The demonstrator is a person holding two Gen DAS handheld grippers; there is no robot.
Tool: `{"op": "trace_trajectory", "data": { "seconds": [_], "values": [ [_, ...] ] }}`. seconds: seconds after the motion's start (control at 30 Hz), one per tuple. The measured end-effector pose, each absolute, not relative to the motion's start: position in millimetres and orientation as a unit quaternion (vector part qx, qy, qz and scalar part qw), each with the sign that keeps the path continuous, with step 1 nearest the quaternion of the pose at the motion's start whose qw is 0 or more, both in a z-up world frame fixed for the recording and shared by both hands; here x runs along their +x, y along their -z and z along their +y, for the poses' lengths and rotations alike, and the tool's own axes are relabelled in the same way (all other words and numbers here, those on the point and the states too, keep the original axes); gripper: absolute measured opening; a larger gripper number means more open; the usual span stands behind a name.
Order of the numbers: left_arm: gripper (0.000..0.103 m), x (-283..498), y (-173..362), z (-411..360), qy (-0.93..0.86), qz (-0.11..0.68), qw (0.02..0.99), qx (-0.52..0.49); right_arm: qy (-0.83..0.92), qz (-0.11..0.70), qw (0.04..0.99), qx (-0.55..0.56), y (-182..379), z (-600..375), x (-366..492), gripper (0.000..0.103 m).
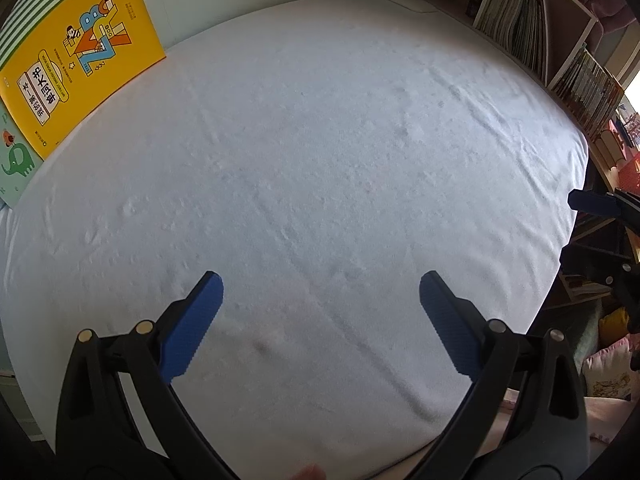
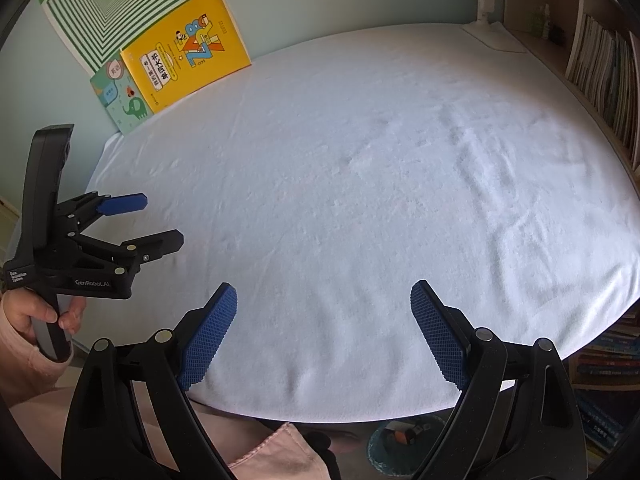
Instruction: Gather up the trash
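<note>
- Plainly, the left gripper is seen at the bottom of the left wrist view with its blue pads spread wide apart and nothing between them.
- It is also seen at the left edge of the right wrist view, where its handle is gripped by a hand in a pink sleeve; there too its fingers stand apart.
- The right gripper is shown at the bottom of the right wrist view, its jaws likewise held wide apart and clamped on nothing.
- A white cloth is spread over the table and fills the middle of both views; only wrinkles and a faint mark low in the left wrist view are seen on it.
- No trash can be made out on the cloth in either view.
- A yellow book is propped against the wall at the upper left, with a green striped board behind it and an elephant book just beside it.
- Shelves of books are seen at the upper right of both views.
- A round teal bin with small items inside is seen below the table edge at the bottom of the right wrist view; what the items are cannot be told.
</note>
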State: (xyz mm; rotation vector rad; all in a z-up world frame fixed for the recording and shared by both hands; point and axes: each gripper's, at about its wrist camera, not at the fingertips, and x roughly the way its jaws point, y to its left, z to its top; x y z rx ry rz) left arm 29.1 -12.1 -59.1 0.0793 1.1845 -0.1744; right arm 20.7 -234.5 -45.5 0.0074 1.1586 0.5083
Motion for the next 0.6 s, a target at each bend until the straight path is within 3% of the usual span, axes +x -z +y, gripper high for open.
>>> {"op": "trace_trajectory", "data": {
  "seconds": [0.6],
  "values": [
    [0.096, 29.0, 63.1, -11.6, 0.078, 0.565, 0.820, 0.047, -0.236, 0.543, 0.806, 0.001, 47.8, -232.5, 19.3, 0.088]
  ]
}}
